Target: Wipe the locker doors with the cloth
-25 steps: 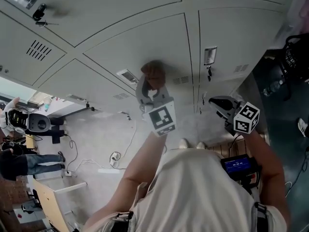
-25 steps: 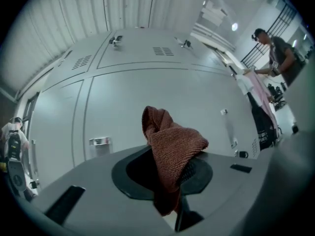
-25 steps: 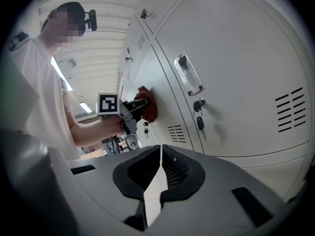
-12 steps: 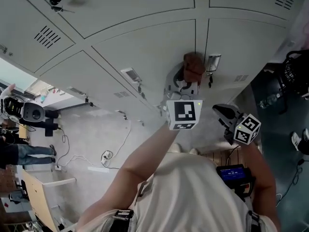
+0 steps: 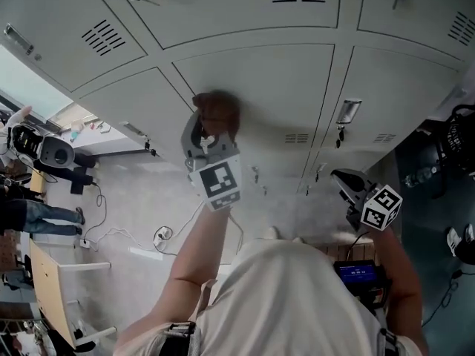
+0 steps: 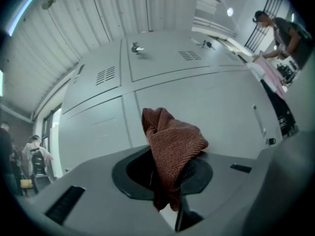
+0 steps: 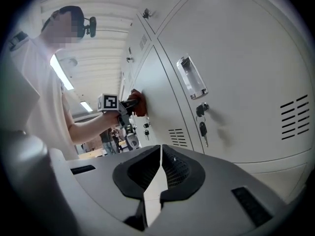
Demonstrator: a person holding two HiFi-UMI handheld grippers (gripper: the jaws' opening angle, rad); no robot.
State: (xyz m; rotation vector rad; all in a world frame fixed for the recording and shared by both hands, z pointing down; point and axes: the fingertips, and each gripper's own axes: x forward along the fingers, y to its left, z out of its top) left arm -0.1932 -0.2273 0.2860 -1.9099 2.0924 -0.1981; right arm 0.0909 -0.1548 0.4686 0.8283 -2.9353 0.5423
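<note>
Cloth [image 5: 217, 111] in L gripper [image 5: 202, 130] against locker door [image 5: 286, 84]; R gripper [image 5: 340, 178] lower right, apart.

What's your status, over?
Left gripper shut on cloth, cloth against locker door. Right gripper shut, empty, off the door. Keys hang from next door's lock.

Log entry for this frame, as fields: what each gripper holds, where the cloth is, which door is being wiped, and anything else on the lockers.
left gripper: shut on the cloth, arm raised to the lockers
cloth: reddish-brown, bunched, pressed against a locker door
locker door: grey, vented, next to the door with a key
right gripper: shut, nothing between the jaws, not touching the lockers
key: hanging from the lock of the neighbouring door
</note>
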